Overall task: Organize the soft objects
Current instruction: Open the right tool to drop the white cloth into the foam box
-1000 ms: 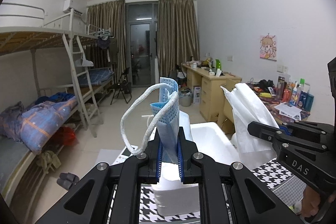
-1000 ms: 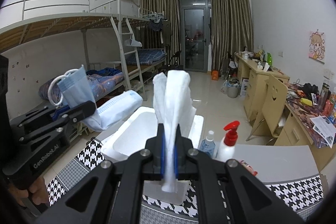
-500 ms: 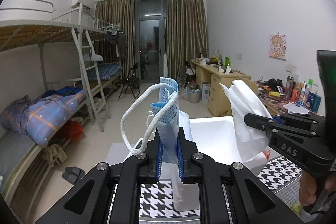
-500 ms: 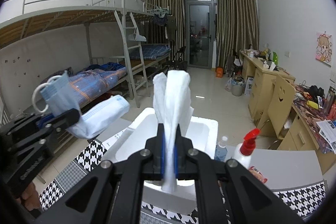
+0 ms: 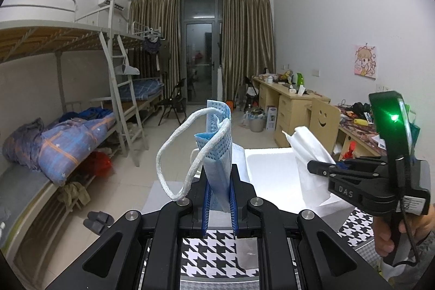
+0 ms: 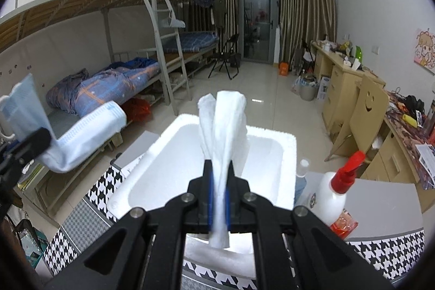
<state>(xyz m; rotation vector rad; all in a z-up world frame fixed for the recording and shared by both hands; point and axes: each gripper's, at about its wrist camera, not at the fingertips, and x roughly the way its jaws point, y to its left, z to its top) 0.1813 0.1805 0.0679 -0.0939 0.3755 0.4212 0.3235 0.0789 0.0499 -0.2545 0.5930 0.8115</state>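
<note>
My left gripper is shut on a blue face mask that stands upright between its fingers, its white ear loop hanging to the left. In the right wrist view this mask droops at the left edge. My right gripper is shut on a crumpled white tissue, held just above the near edge of an open white foam box. In the left wrist view the right gripper holds the tissue at the right, before the foam box.
The box rests on a table with a houndstooth cloth. A white spray bottle with a red top and a small clear bottle stand right of the box. Bunk beds line the left wall, desks the right. A hand grips the right tool.
The right gripper has moved forward and down with the tissue, so the foam box now sits closer beneath it. In the left wrist view the right tool has shifted further right.
</note>
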